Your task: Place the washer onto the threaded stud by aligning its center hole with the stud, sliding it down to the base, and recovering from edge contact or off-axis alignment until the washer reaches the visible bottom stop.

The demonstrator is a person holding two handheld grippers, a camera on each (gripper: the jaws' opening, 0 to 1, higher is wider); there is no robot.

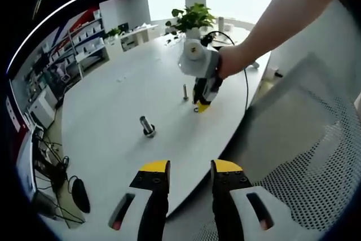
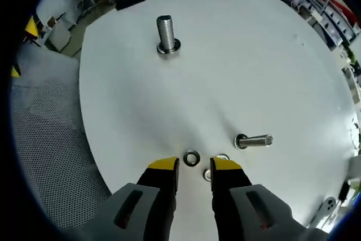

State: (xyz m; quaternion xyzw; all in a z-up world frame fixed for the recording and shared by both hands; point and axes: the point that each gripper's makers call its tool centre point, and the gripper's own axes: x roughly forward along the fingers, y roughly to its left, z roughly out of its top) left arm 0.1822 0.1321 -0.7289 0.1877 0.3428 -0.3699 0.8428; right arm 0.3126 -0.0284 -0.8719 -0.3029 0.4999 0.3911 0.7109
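Note:
A thick threaded stud (image 2: pixel 166 34) stands upright on the round white table (image 2: pixel 242 66), with a ring-like base around its foot. It also appears as the stud (image 1: pixel 148 126) in the left gripper view. A steel washer (image 2: pixel 192 158) lies flat on the table just ahead of my right gripper (image 2: pixel 194 166), whose jaws are open over it, empty. A second washer (image 2: pixel 222 157) peeks out by the right jaw. In the left gripper view a person's hand holds the right gripper (image 1: pixel 201 107) low over the table. My left gripper (image 1: pixel 190 167) is open and empty, off the table's near edge.
A slimmer bolt (image 2: pixel 255 140) stands close to the washers, seen as the bolt (image 1: pixel 185 91) beside the right gripper. A mesh chair (image 1: pixel 299 156) sits by the table edge. A potted plant (image 1: pixel 192 18) stands at the far side, with shelves (image 1: pixel 84 43) beyond.

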